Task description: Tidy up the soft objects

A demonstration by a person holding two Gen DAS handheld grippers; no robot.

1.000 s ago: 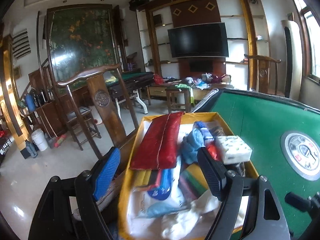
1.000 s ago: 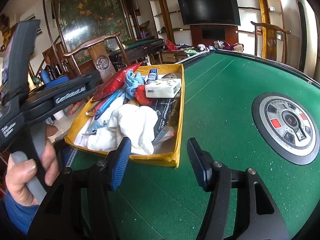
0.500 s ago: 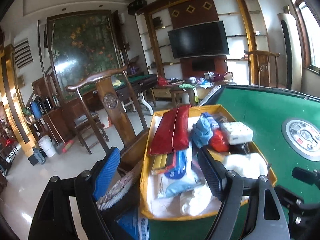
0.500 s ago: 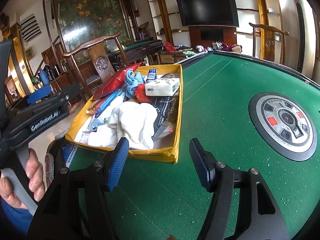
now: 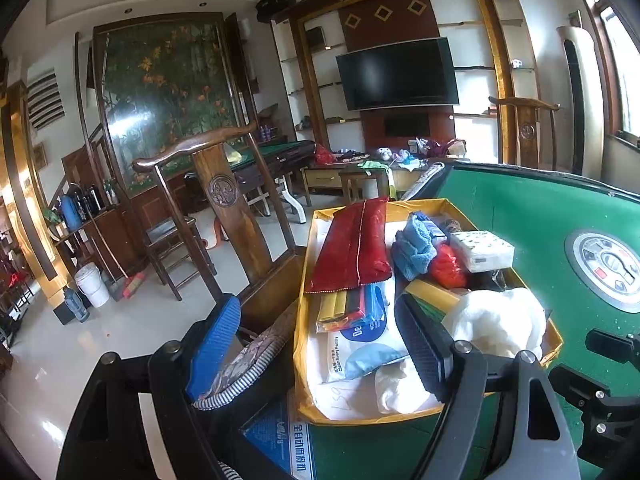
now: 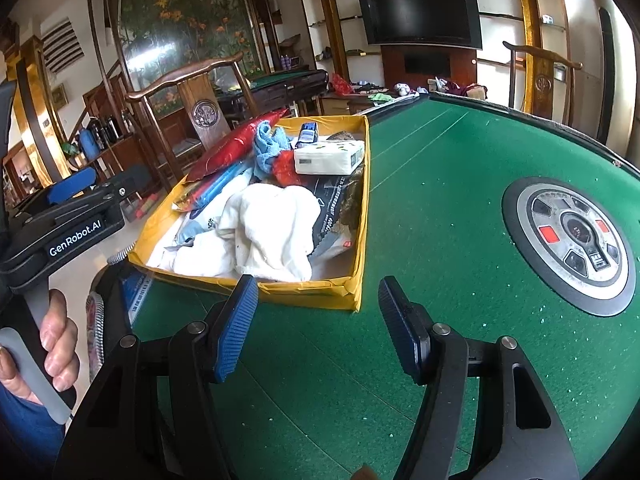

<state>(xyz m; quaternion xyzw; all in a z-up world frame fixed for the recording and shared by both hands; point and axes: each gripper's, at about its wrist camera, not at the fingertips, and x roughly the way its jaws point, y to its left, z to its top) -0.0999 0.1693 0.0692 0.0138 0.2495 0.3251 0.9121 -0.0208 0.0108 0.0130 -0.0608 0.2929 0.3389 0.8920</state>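
A yellow cardboard box sits at the left edge of the green felt table. It holds a white towel, a blue cloth, a red pouch, a tissue pack, a wipes pack and other items. My left gripper is open and empty, above the box's near left corner. My right gripper is open and empty, over the felt just in front of the box.
A round control panel is set in the table's middle. A wooden chair stands left of the box, with a patterned cushion. A blue-printed sheet lies by the box's near corner.
Both grippers have drawn back from the box. The left one rose and retreated, so the whole box now shows. Both stay open and empty.
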